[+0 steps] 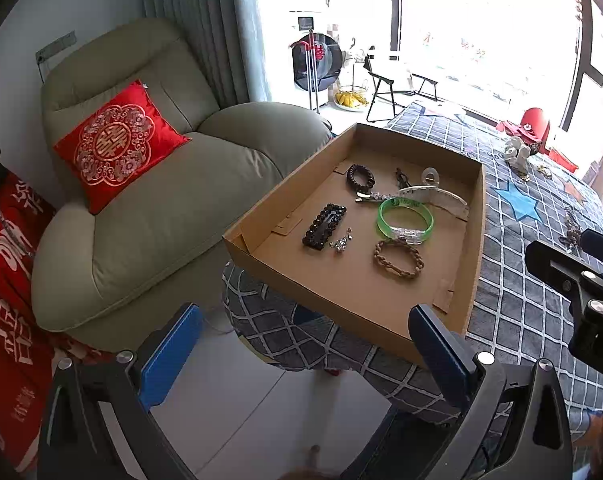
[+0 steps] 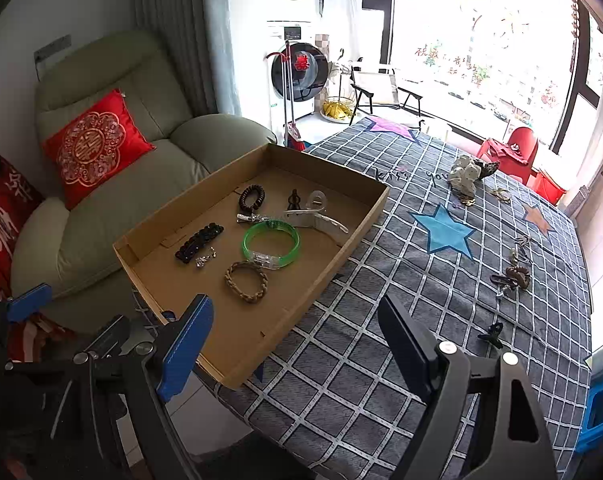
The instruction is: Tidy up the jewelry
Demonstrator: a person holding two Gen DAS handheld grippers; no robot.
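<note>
On the checked cloth (image 2: 381, 320) a shallow cardboard tray (image 2: 341, 256) sits with its near corner hanging past the table edge, so a push there could tip it and spill the green bangle (image 2: 271, 244), the braided bracelet (image 2: 246, 282) and the dark beaded clip (image 2: 199, 242) inside. The pieces not yet sorted lie well apart on the cloth to the right: a brown keyring cluster (image 2: 515, 276), a small black clip (image 2: 491, 334) and a pale bundle (image 2: 467, 176) further back. These are small and flat, so wide pads may slide over them or drag the cloth. The right tongs (image 2: 297, 344) stand wide and empty, the black clip nearest them. The left tongs (image 1: 305, 344) also stand wide and empty, below the tray's near edge.
</note>
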